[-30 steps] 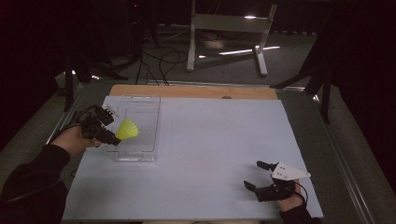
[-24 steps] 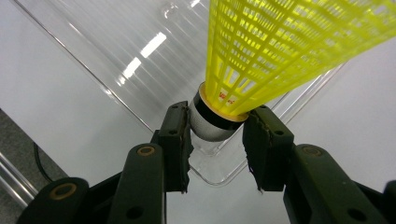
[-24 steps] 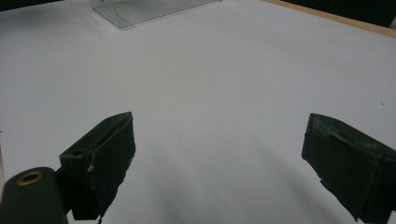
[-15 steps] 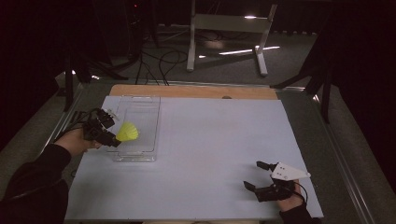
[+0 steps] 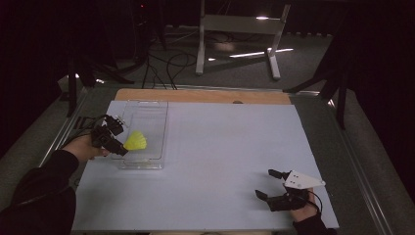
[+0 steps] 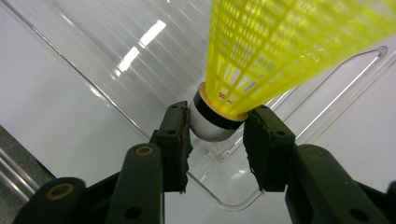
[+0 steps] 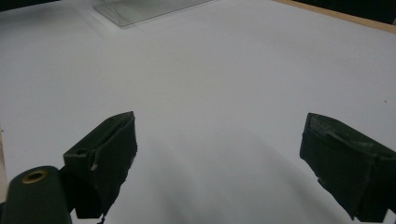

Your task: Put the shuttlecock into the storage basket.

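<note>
The left gripper (image 6: 217, 135) is clamped on the yellow shuttlecock (image 6: 280, 46), squeezing its round white nose (image 6: 209, 125) from both sides; the shuttlecock hangs just over the clear tray (image 5: 142, 134) at the left of the white table (image 5: 220, 161), and it may not be touching the tray yet, though that is hard to see; it looks very light, and its net skirt looks soft and easy to bend, so the hard nose is the best place to hold; the right gripper (image 5: 271, 185) rests near the front right, wide open, holding nothing.
</note>
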Tool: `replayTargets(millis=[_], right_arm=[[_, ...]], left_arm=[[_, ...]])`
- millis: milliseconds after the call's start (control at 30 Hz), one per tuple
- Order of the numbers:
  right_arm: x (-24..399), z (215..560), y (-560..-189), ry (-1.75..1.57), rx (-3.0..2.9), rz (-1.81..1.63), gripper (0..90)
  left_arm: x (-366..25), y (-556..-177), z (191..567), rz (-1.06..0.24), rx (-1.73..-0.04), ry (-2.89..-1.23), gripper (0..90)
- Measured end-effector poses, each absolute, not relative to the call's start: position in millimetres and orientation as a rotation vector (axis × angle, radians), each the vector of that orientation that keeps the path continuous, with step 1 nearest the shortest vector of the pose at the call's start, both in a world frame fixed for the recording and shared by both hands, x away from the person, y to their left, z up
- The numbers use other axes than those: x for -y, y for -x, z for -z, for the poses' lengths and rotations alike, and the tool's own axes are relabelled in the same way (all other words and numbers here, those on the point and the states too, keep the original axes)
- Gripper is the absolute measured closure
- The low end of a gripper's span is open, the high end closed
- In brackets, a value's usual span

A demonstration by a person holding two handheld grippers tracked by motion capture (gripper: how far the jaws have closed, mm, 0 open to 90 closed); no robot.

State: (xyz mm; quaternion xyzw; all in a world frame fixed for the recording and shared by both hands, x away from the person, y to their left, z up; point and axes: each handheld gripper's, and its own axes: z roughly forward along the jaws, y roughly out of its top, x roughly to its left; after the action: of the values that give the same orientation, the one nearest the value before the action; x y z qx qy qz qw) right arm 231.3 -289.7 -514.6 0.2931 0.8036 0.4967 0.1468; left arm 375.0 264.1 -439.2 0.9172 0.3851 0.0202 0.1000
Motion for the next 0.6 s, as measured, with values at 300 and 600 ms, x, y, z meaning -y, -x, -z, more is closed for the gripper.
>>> replayTargets(millis=[300,600], right_arm=[[289.2,514.5,-231.1,-0.844,-2.312,-1.429,10.9],[289.5,514.0,-231.1,-0.841,-2.310,-1.435,10.5]], left_arm=[[-253.4,-373.8,426.3,-0.103,-1.131,-2.694,33.4],[-240.9,-373.1,418.6,-0.094,-1.080,-2.666,10.7]])
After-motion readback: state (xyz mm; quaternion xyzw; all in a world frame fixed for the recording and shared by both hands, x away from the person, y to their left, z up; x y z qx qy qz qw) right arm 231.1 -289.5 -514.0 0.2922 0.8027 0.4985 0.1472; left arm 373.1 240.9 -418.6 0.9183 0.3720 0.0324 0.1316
